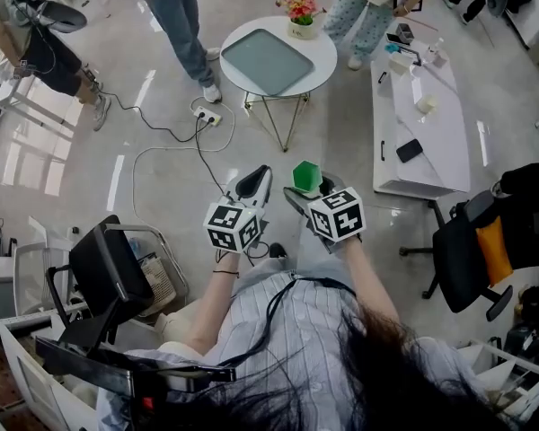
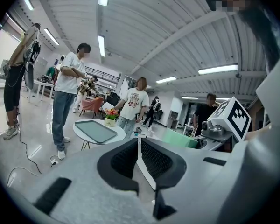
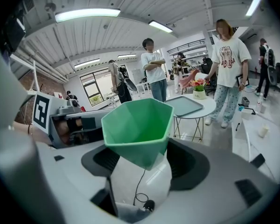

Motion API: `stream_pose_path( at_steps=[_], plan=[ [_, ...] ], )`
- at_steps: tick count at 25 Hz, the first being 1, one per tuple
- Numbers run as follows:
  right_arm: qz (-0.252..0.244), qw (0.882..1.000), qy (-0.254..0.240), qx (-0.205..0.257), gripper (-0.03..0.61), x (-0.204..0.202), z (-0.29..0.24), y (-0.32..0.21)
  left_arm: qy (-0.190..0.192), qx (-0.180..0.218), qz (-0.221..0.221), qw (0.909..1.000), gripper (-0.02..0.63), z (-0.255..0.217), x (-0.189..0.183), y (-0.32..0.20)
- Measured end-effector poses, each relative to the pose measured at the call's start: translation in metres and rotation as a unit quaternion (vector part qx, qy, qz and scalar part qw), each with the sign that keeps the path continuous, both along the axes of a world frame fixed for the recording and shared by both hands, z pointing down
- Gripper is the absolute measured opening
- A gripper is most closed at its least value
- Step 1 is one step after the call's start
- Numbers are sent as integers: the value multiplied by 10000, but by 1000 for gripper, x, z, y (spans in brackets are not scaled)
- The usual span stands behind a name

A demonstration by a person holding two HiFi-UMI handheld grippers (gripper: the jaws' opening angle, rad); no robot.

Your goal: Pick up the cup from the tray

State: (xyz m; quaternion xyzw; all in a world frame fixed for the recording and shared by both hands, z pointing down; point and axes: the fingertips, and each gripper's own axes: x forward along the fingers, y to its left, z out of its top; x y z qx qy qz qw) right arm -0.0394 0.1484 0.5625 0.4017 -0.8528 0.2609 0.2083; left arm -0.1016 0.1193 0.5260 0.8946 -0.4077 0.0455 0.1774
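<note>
Holding green cup clamped in R gripper, lifted well away from tray. L gripper closed, empty. Pickup prob. done; next needs steady hold, no tilt.

We see no word or number that we can read. Straight out past the left gripper, a person's pale shirt carries a dark print, too small for us to make out. The marker cube off to its right shows only black-and-white squares, no letters.
</note>
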Motion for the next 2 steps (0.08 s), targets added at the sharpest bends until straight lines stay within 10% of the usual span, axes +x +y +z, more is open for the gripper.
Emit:
stream_pose_path(
  at_steps=[2],
  plan=[
    [12, 10000, 13, 4, 325, 1, -1, -1, 6, 7, 12, 10000, 17, -2, 0, -1]
  ],
)
